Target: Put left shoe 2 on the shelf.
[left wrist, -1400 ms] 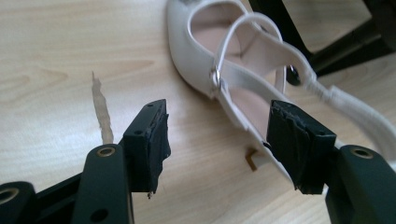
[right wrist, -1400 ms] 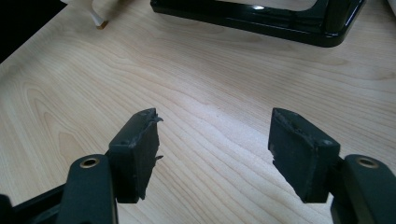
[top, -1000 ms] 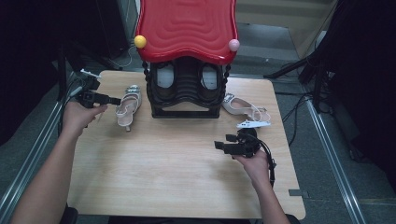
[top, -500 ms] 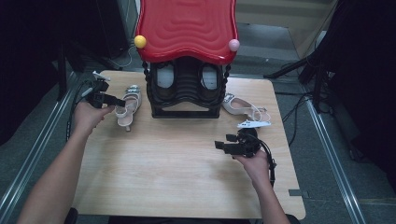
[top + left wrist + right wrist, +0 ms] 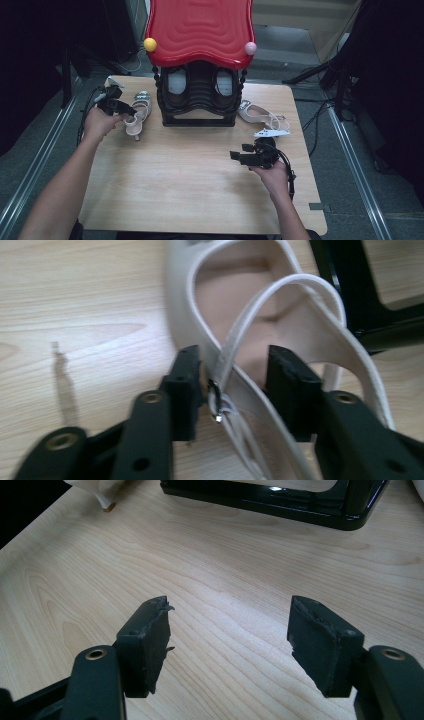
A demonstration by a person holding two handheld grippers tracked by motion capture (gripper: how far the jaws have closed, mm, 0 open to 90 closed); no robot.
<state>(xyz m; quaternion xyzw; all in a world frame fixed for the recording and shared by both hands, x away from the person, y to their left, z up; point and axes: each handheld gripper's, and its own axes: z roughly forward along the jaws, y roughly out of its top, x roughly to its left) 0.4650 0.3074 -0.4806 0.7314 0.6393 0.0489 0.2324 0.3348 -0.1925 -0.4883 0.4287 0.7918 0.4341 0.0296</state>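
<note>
1 sandal (image 5: 260, 315), toe cut off

Soft overhead light on the table (image 5: 200, 170), dark surroundings, slight motion blur in the left gripper view.

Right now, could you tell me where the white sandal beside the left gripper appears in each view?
High view: white sandal at left, beside the black rack.
Left gripper view: centre, its straps between the left gripper jaws.
Right gripper view: its heel at the top left corner.
Shared landmark: the black rack's base.
</note>
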